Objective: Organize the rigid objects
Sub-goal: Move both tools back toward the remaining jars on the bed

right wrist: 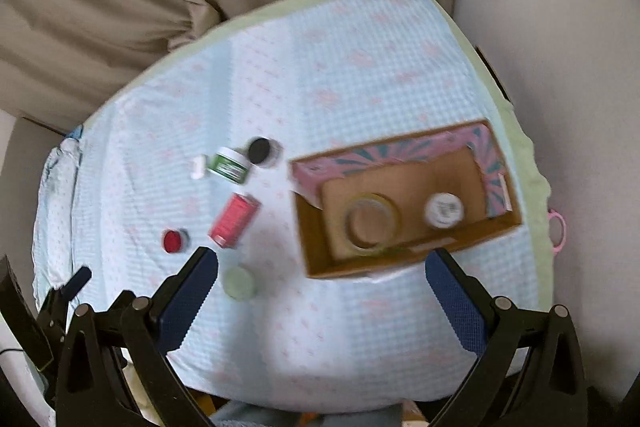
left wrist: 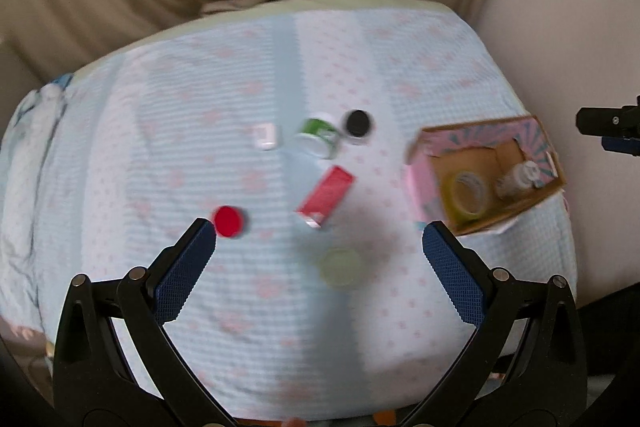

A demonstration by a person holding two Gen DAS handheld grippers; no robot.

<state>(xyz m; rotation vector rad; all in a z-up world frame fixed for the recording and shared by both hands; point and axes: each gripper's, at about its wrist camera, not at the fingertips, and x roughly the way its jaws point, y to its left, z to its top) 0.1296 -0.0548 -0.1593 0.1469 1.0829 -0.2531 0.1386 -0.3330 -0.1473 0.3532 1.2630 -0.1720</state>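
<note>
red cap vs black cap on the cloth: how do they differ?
The red cap lies alone near the left gripper; the black cap sits farther off, next to the green jar. Red cap looks smaller in the right view. Both are round, outside the box.

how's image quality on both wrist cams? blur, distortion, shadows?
Left wrist: motion blur smears the red box and pale green lid, which sits in a soft shadow; the fisheye bows the table edge. Right wrist: milder blur, the tape roll in the cardboard box has doubled edges; dark vignette in the corners. Lighting soft, no glare.
</note>
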